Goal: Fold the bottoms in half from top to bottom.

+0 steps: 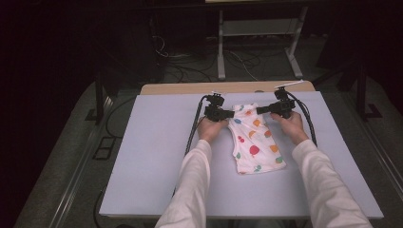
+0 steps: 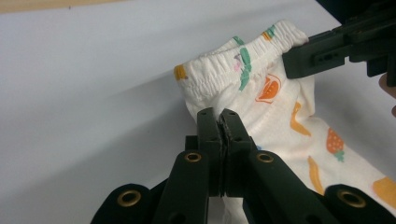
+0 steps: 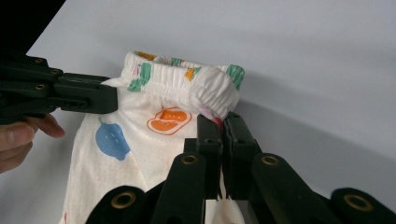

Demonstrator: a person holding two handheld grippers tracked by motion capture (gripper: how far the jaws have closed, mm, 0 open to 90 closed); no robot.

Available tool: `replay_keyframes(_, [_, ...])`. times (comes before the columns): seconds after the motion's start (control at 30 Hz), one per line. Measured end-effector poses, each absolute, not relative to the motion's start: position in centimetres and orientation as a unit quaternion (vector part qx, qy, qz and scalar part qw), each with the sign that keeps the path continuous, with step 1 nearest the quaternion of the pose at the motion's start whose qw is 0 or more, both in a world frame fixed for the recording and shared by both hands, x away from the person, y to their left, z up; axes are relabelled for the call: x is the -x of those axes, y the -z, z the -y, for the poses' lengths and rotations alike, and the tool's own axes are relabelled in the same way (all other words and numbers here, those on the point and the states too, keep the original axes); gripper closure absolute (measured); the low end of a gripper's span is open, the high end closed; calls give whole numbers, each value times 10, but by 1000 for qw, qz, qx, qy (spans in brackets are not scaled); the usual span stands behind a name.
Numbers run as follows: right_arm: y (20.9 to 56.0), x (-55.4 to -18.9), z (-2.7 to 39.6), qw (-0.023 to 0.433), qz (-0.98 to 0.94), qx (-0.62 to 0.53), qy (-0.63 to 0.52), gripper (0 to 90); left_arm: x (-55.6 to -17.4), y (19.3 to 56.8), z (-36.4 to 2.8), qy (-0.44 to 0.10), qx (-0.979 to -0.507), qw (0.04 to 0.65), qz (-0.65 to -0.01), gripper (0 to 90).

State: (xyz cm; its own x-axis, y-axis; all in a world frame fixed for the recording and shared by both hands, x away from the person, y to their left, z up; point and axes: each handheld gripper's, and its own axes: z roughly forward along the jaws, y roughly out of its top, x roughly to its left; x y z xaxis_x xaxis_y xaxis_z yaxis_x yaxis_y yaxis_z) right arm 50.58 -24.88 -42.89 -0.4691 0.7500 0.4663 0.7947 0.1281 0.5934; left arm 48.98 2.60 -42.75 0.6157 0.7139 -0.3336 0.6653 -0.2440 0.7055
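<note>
- High view: the left gripper (image 1: 227,114) and the right gripper (image 1: 264,109) each meet one top corner of a small pair of shorts (image 1: 254,140) lying on the pale grey table (image 1: 157,152). The shorts are white cloth printed with coloured fruit shapes, lying flat towards the person, whose hands and white sleeves come in from below. Black cables trail from both grippers. Beyond the table's far wooden edge stand a white metal frame (image 1: 259,40) and loose cords on the dark floor.
- Left gripper view: the left gripper (image 2: 221,122) has its jaws pressed together on a fold of the shorts (image 2: 280,121) just below the gathered elastic waistband. The right gripper (image 2: 299,58) pinches the waistband's far end.
- Right gripper view: the right gripper (image 3: 223,128) has its jaws clamped on the bunched corner of the ribbed waistband. The shorts (image 3: 140,140) hang slack between the tools, and the left gripper (image 3: 100,99) grips the opposite corner, fingertips (image 3: 28,133) beside it.
</note>
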Motion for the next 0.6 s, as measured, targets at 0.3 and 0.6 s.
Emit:
replay_keyframes(0.3, [420,-496,257,11,743,511,432,855,-483,417,-20,-48,-794,448,-407,873])
replay_keyframes(0.6, [415,-486,268,8,733,508,452,855,-476,408,-13,-51,-793,459,-398,873])
